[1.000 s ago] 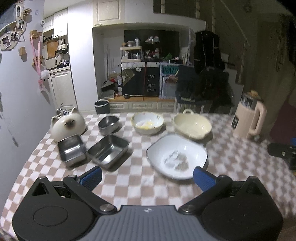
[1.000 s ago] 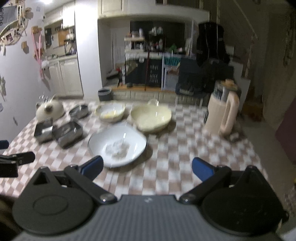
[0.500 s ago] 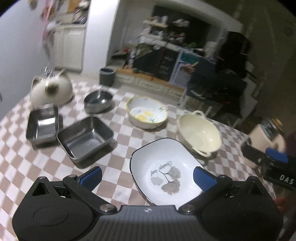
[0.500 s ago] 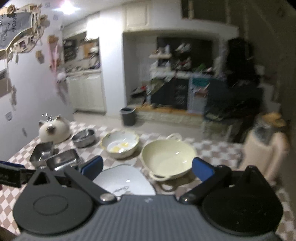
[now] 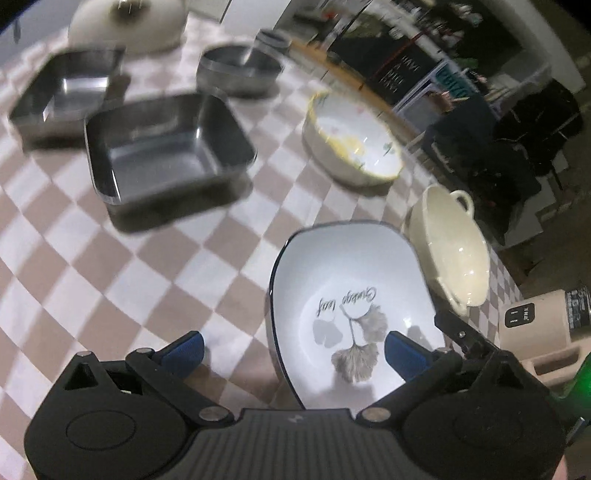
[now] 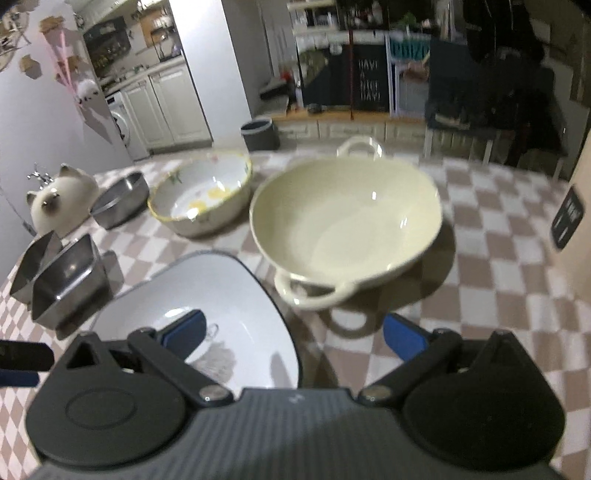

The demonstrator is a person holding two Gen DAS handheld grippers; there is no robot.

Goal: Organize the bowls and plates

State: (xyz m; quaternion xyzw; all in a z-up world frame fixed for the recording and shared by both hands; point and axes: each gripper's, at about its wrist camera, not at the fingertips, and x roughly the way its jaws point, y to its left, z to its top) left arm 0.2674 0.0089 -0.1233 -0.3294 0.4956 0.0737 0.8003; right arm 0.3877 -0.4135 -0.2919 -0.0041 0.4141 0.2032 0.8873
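Both of my claws hang spread wide and empty over the checked tabletop (image 5: 92, 266): left claw (image 5: 293, 349) and right claw (image 6: 293, 332) straddle the glossy white rounded-square plate with dark rim (image 5: 351, 280), its leaf print and cursive script, unreadable to me, facing away. Beside it sits a cream two-handled ceramic bowl (image 6: 347, 218).

Your left tongs (image 5: 293, 349) cover the near rim of the white leaf-print plate (image 5: 351, 291), and in the right wrist view the housing hides its near half too. The steel trays (image 5: 162, 147) and round steel bowl (image 5: 238, 68) smear with blur — you can't read their edges. The cat-shaped pot (image 5: 127, 18) is cut off by the top edge, and the beige appliance (image 5: 546, 328) by the right edge.
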